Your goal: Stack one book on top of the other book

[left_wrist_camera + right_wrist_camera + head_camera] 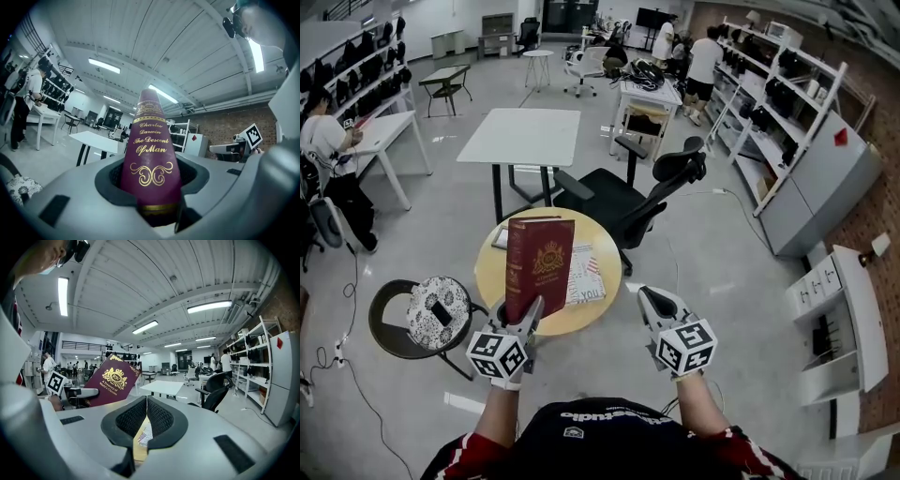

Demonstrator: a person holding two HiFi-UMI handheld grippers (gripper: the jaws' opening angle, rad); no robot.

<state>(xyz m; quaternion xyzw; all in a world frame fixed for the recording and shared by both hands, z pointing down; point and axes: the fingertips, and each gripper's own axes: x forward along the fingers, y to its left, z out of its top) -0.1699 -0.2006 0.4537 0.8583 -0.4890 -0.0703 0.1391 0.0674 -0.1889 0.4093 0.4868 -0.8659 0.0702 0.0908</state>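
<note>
Holding maroon gold-stamped hardback book (539, 267) upright in left gripper (521, 314), fingers clamped on its bottom edge. Held clear of round yellow wooden bench (609, 246), probably for carrying over pale paperback book (584, 281) lying flat there. Right gripper (651, 298): fingers together, empty, likely spare.

Maroon book (539, 265): leather-look cover w/ gilt stamping, slight sheen. Round tabletop (607, 246): pale wood finish, smooth, matt. Right claw (146, 401): matt grey plastic shell, black pads (129, 418) w/ fine dimpled texture, prob. rubber. Floor (722, 253): polished, reflective.
</note>
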